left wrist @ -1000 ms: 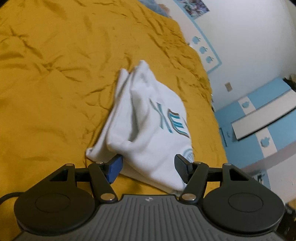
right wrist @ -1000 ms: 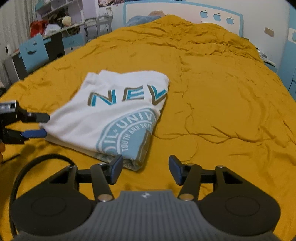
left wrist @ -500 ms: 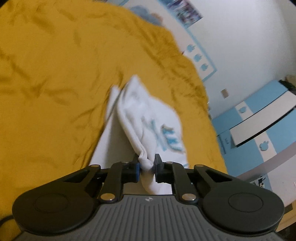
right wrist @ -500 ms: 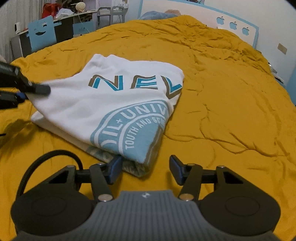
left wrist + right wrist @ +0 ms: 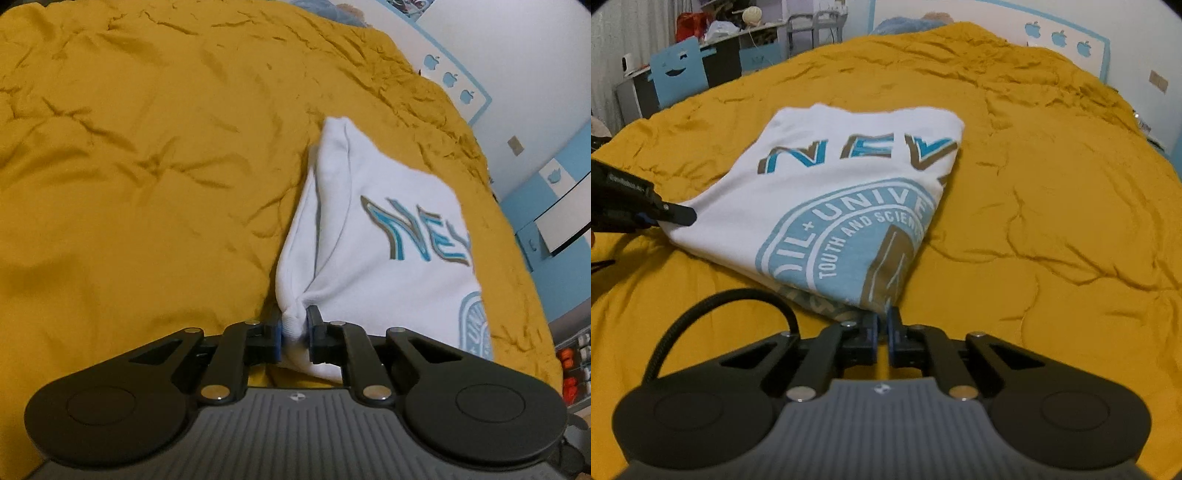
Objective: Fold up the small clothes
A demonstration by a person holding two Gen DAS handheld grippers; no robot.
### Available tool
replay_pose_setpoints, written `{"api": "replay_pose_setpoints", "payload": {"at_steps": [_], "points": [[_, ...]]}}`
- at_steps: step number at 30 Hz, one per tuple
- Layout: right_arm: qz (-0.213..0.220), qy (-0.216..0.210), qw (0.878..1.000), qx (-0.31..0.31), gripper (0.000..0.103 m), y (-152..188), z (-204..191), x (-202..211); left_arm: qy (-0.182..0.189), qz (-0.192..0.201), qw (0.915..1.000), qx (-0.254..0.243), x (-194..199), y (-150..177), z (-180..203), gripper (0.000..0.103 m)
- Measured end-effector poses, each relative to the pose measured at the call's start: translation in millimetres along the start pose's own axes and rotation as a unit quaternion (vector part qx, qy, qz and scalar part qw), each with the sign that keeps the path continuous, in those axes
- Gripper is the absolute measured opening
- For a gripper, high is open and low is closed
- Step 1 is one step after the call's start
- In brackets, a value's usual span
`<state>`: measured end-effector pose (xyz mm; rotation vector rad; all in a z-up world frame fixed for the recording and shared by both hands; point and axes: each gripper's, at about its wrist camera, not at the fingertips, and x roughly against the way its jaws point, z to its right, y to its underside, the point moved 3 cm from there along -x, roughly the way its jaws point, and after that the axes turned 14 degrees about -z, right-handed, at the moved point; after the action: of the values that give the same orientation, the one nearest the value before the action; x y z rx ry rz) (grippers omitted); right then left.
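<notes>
Both grippers have closed since a second ago: the left gripper [image 5: 294, 334] now pinches a bunched white corner of the folded white cotton T-shirt with blue lettering [image 5: 373, 254], and the right gripper [image 5: 881, 334] has dropped and clamped the near printed corner [image 5: 886, 291]. Each points steeply down at the shirt, which lies on the wrinkled mustard-yellow bedspread [image 5: 1052, 206]. Light, limp fabric like this likely sags and slides between layers, so corner holds through all layers suit it. Beyond the bed stand a blue-trimmed white headboard with apple shapes [image 5: 1067, 40] and a cluttered desk [image 5: 713, 59]
</notes>
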<state>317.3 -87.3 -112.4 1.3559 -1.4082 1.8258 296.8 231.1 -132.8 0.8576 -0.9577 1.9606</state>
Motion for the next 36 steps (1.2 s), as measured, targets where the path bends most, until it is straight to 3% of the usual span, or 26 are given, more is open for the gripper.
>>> {"api": "replay_pose_setpoints", "payload": {"at_steps": [6,12,16,22,24,26,28,30,31,33,36], "points": [[-0.024,-0.010,1.000,-0.017,0.000,7.8,4.8,-22.1,-0.015,-0.009,0.9998,-0.007,-0.6,1.9,2.7,0.026],[-0.045,-0.035,0.997,-0.047,0.000,4.1,16.5,-17.4,-0.030,-0.022,0.9993,0.003,8.0,1.3,2.8,0.026],[-0.062,-0.012,0.998,-0.023,0.000,5.8,21.7,-7.4,-0.049,-0.039,0.9980,-0.003,19.5,6.9,6.0,0.024],[-0.051,0.039,0.997,0.045,0.000,7.4,44.5,34.1,-0.080,-0.043,0.9951,-0.039,46.3,8.9,18.0,0.023],[-0.042,0.066,0.994,0.070,0.007,7.5,51.3,47.4,-0.074,-0.026,0.9958,-0.048,58.3,6.1,25.0,0.023],[-0.029,0.082,0.993,0.076,0.024,6.4,59.2,58.9,-0.065,-0.009,0.9959,-0.063,67.3,1.3,34.7,0.023],[-0.016,0.076,0.995,0.064,0.025,3.1,67.0,67.4,-0.058,0.005,0.9951,-0.080,71.6,-5.5,44.3,0.026],[-0.003,0.063,0.997,0.034,0.035,-1.5,74.8,70.9,-0.054,0.018,0.9942,-0.091,72.3,-14.6,52.5,0.042],[0.004,0.055,0.998,0.013,0.045,-4.1,78.5,71.4,-0.047,0.026,0.9940,-0.095,72.0,-18.5,55.3,0.047],[0.014,0.031,0.999,-0.032,0.055,-9.6,84.5,68.2,-0.027,0.041,0.9939,-0.099,68.2,-27.6,61.4,0.068],[0.025,0.002,0.995,-0.099,0.062,-17.8,91.5,57.5,-0.001,0.055,0.9941,-0.093,55.7,-40.2,62.1,0.078]]}}
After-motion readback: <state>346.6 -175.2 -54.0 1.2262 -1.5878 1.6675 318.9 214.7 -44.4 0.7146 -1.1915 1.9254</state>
